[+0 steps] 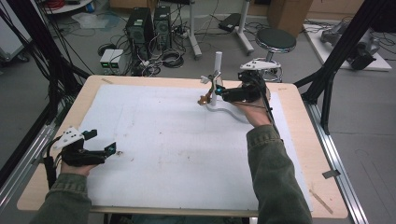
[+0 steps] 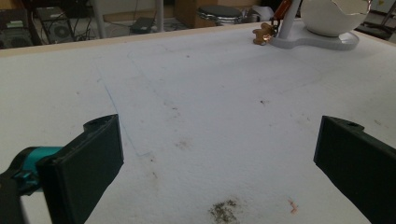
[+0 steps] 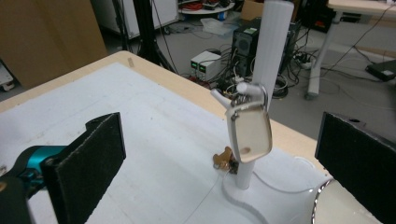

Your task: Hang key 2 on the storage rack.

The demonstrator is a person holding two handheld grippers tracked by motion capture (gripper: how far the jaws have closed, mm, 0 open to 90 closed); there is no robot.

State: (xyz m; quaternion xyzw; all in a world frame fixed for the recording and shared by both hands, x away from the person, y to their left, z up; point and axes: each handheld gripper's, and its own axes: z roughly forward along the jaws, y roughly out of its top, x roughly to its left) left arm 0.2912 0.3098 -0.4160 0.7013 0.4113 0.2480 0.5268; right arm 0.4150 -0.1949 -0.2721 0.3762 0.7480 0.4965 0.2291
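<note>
A white stand (image 1: 217, 63) rises from its flat base at the far right of the white mat (image 1: 163, 140). From a peg on its post (image 3: 275, 42) hangs a key ring with a pale oval tag (image 3: 250, 133). A small brown charm (image 3: 223, 159) lies at the foot of the post. My right gripper (image 1: 218, 90) is level with the peg, open, with the tag in front of its jaws and apart from them. My left gripper (image 1: 101, 141) rests low at the mat's near left, open and with nothing in it. From there the charm (image 2: 263, 35) and a white bowl-shaped piece (image 2: 334, 16) sit far off.
The wooden table edge (image 1: 299, 140) frames the mat. Behind the table stand a black stool (image 1: 275, 41) and computer towers (image 1: 147, 28) among cables. Black frame posts (image 1: 336, 56) rise at the right and left. Small stains (image 2: 224, 210) mark the mat near my left gripper.
</note>
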